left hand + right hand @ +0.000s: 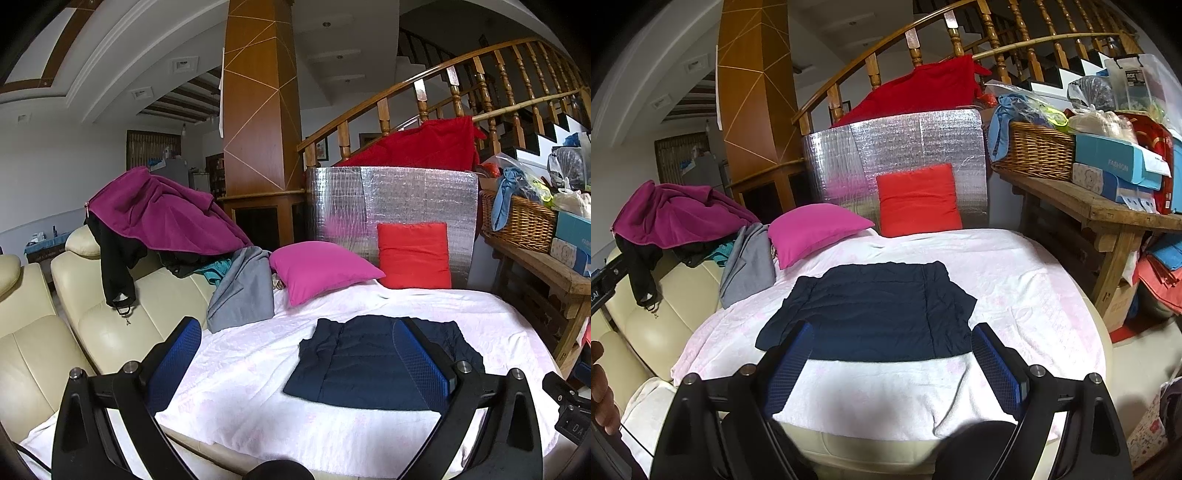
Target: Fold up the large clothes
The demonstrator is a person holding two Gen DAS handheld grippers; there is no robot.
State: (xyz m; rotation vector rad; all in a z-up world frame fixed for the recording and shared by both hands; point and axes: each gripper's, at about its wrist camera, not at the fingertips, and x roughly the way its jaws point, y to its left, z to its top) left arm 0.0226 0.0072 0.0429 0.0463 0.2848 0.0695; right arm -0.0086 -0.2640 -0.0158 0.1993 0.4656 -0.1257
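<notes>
A dark navy quilted garment (871, 310) lies folded into a rough rectangle, flat on a white, softly textured blanket (1015, 295) faintly printed in pink. It sits just ahead of the right gripper (892, 363), whose jaws stand wide apart and hold nothing; their blue, finely gridded pads (997, 369) frame the garment's near hem, above it and not touching. The left gripper (297, 363) is likewise spread wide and empty, with the garment (354, 365) lying ahead between the jaws and toward the right-hand one.

Beyond the garment, two plump square cushions rest at the far edge of the blanket: a magenta cushion (816, 232) lying tilted and a red-orange cushion (918, 201) propped upright against a crinkled silver foil panel (894, 144). To the left of the jaws a smooth cream leather sofa (92, 302) carries a heap of clothes: a purple fleece (166, 210) over black fabric, and a limp grey garment (243, 291).

Only the right wrist view shows the bench (1108, 206) fully: worn wood, with a woven wicker basket (1034, 151) and blue cardboard boxes (1115, 162). The left wrist view shows more of the sofa's cushioned seats.
</notes>
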